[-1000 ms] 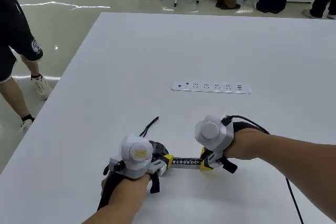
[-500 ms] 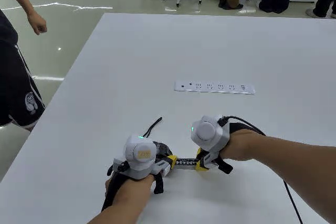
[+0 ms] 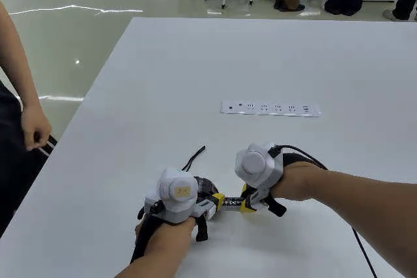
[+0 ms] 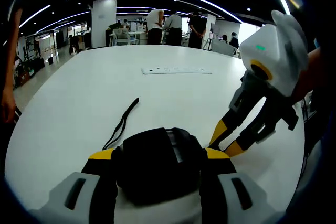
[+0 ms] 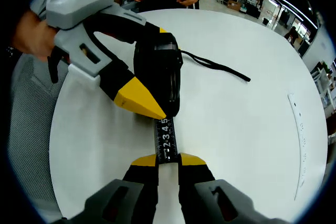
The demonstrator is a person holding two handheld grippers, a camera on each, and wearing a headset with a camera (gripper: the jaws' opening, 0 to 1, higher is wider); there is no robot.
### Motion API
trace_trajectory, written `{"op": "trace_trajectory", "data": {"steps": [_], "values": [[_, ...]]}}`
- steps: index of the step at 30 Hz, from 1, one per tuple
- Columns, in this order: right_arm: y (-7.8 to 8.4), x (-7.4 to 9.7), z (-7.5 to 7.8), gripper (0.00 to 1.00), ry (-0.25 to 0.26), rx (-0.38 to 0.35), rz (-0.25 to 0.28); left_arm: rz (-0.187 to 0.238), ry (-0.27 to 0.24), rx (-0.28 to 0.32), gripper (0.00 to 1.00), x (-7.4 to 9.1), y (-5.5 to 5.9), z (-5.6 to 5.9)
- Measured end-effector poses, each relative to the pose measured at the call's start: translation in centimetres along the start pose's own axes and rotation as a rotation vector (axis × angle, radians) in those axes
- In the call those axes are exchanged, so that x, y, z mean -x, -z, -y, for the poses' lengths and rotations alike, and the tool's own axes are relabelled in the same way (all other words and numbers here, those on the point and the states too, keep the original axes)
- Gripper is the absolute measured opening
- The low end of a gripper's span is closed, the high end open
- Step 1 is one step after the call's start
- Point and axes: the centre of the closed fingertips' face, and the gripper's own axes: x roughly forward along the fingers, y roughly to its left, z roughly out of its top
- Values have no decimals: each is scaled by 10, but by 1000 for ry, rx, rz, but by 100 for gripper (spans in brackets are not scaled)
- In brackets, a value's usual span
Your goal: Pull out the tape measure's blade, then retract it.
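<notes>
The black tape measure case (image 4: pixel 157 163) rests on the white table, and my left gripper (image 4: pixel 157 156) is shut on its sides. Its thin black wrist strap (image 4: pixel 122 123) trails away across the table. A short length of numbered blade (image 5: pixel 165 137) sticks out of the case (image 5: pixel 157 72), and my right gripper (image 5: pixel 168 159) is shut on the blade's end. In the head view the two grippers stand close together near the table's front edge, the left gripper (image 3: pixel 212 203) on the case (image 3: pixel 203 187) and the right gripper (image 3: pixel 246 205) just to its right.
A white power strip (image 3: pixel 270 107) lies flat farther back on the table (image 3: pixel 163 83). A person (image 3: pixel 26 122) stands at the table's left edge. A black cable (image 3: pixel 358 239) runs from the right gripper toward me. Office chairs and people stand beyond the far edge.
The right gripper has moved left toward the case, and the exposed blade is shorter. The person at the left has stepped closer to the table.
</notes>
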Motion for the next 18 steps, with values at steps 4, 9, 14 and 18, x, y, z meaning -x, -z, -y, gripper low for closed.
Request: {"op": "trace_trajectory", "data": {"steps": [4,9,14,18], "values": [[-7,-2,-1,13,-3,-2,7,0,0,1,60,0,0,0],[-11,-4,-2,13,-7,-7,19,2,0,-1,60,0,0,1],[-18,-8,-2,13,-9,-15,37,2,0,1,60,0,-1,0],[-23,-14,-2,13,-8,-30,51,2,2,6,60,0,-1,0]]}}
